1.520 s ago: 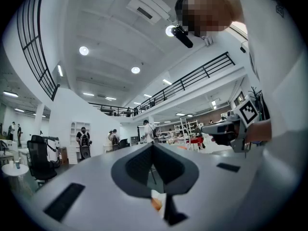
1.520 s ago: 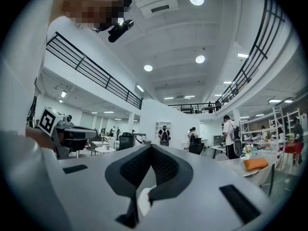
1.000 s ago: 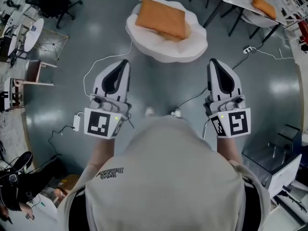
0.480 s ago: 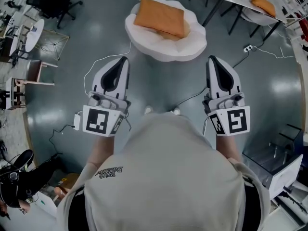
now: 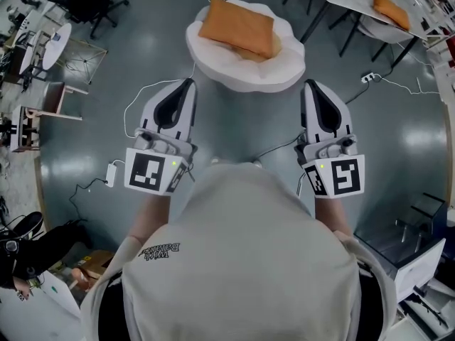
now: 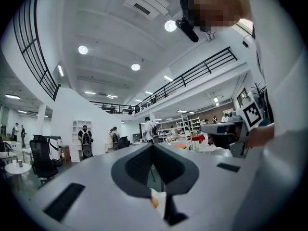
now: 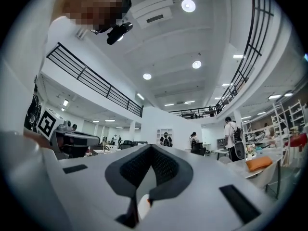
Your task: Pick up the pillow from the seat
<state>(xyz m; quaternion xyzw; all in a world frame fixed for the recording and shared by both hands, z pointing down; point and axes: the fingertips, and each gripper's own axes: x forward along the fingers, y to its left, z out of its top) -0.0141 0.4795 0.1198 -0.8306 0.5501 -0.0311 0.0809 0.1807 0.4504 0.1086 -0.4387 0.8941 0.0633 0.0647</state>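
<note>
An orange pillow [image 5: 237,27] lies on a round white cushioned seat [image 5: 245,73] at the top middle of the head view. My left gripper [image 5: 188,84] is shut and empty, held level, short of the seat's near left rim. My right gripper [image 5: 310,86] is shut and empty too, just off the seat's near right rim. Both point toward the seat from either side. In the left gripper view a sliver of the white seat and orange pillow [image 6: 155,202] shows through the gap below the closed jaws. The right gripper view shows a similar sliver of the seat [image 7: 143,207].
White cables [image 5: 146,94] trail over the grey floor near the seat. A table [image 5: 370,9] with another orange item [image 5: 390,7] stands at the upper right. Chairs and small tables [image 5: 50,52] sit at the left. Grey equipment [image 5: 416,240] stands at the lower right. People stand in the hall's background.
Both grippers have moved forward toward the seat, so their tips now lie closer to its near rim. The jaws stay shut.
</note>
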